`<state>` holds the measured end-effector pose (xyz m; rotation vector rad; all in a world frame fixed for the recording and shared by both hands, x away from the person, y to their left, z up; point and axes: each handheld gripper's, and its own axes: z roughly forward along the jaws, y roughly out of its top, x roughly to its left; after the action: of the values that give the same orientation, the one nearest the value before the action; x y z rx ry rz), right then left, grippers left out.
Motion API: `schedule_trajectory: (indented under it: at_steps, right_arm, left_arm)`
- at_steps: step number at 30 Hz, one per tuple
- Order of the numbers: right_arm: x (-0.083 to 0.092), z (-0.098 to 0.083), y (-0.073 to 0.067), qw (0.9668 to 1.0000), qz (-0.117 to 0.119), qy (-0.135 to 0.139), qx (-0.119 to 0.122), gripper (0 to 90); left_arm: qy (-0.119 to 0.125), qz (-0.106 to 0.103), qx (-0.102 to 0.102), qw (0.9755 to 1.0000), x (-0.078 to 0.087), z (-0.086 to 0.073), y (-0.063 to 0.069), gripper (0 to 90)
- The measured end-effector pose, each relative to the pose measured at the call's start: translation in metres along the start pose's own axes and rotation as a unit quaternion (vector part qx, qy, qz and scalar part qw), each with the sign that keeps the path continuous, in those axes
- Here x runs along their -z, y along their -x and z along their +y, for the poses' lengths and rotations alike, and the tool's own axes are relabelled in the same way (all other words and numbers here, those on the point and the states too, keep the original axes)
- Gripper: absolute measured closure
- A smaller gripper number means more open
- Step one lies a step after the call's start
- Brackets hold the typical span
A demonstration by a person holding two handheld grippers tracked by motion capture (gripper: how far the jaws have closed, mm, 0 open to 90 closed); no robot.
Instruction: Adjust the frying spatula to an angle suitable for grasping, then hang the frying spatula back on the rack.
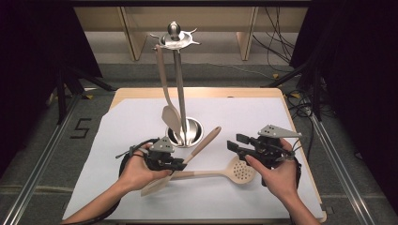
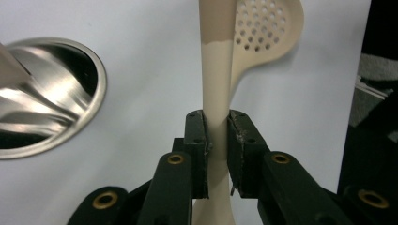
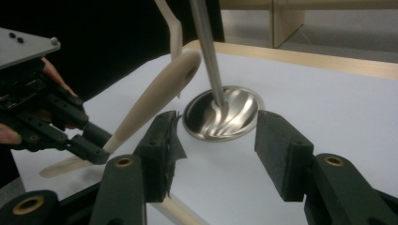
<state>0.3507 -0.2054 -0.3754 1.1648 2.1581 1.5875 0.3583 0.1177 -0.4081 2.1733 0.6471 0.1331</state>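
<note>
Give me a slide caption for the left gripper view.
Left gripper clamps a cream utensil handle above the slotted spoon, beside the stand's steel base.

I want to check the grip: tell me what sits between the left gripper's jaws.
In the left gripper view, the left gripper has its jaws clamped on the cream handle of a wooden spatula; beneath it lies the slotted spoon.
</note>
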Motion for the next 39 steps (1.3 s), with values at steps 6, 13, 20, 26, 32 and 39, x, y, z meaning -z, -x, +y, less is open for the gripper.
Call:
schedule_trajectory:
  at_steps: [6,13,20,26,32,39]
  right_arm:
    - [-0.011,0.006,-0.013,0.9998,0.019,0.001,0.001,49.5]
    - [-0.017,0.013,-0.023,0.9998,0.020,0.004,-0.002,49.2]
    - [-0.023,0.021,-0.026,0.9994,0.027,0.022,0.006,48.7]
    - [-0.033,0.029,-0.031,0.9990,0.041,0.014,-0.013,46.1]
    - [-0.040,0.032,-0.030,0.9989,0.042,0.017,-0.016,46.1]
    - [-0.042,0.036,-0.032,0.9989,0.036,0.024,-0.018,46.6]
  left_arm:
    - [0.034,0.028,-0.004,0.9990,0.003,0.012,-0.002,78.2]
    - [0.060,0.038,0.009,0.9974,0.004,0.019,-0.002,78.2]
    - [0.074,0.053,0.002,0.9959,0.009,0.025,0.002,78.2]
    - [0.082,0.069,-0.008,0.9942,0.008,0.029,0.004,78.2]
    - [0.086,0.073,-0.003,0.9936,0.006,0.032,0.003,78.2]
    - [0.092,0.076,-0.020,0.9927,0.002,0.033,0.009,78.1]
